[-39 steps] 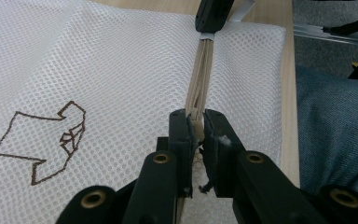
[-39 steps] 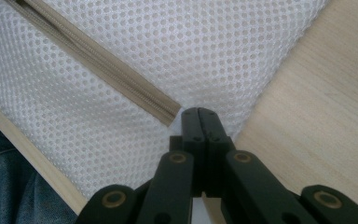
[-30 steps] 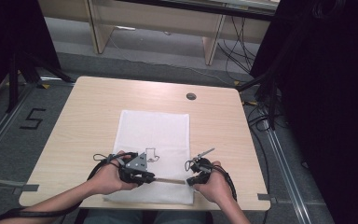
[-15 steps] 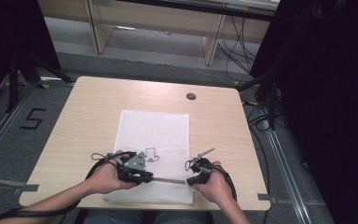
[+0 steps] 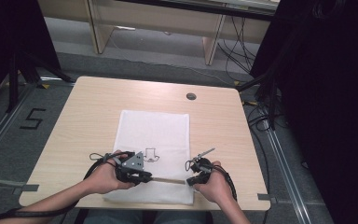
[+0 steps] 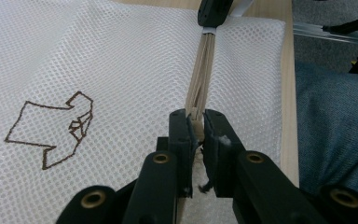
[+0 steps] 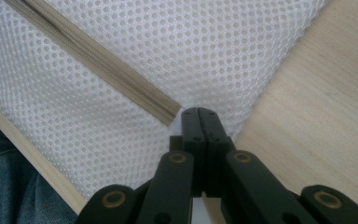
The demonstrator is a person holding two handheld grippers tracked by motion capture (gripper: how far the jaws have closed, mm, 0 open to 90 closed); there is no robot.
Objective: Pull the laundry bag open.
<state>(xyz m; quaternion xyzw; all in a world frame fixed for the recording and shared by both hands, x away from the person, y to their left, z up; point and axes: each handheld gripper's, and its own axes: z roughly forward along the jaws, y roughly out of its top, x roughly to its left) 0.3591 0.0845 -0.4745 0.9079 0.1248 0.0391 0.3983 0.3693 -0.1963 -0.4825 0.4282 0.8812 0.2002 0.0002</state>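
A white mesh bag [image 5: 154, 130] lies flat on the wooden table [image 5: 93, 107], a brown outline logo [image 5: 150, 154] stitched on it. Its beige zipper [image 5: 168, 180] runs along the near end. My left gripper [image 5: 147, 177] is shut on the zipper's left end; in the left gripper view the jaws [image 6: 196, 123] pinch the beige zipper [image 6: 203, 70] beside the logo [image 6: 51, 130]. My right gripper [image 5: 189, 179] holds the other end. In the right gripper view its jaws [image 7: 199, 112] are pressed together on the mesh just past the zipper's tip [image 7: 102, 60].
A round cable hole [image 5: 191, 96] sits near the table's far edge. The bag's near end lies close to the table's front edge, with the person's jeans [image 6: 335, 116] just beyond. Cables [image 5: 261, 116] trail on the floor at the right. A "5" [image 5: 31, 120] marks the floor at the left.
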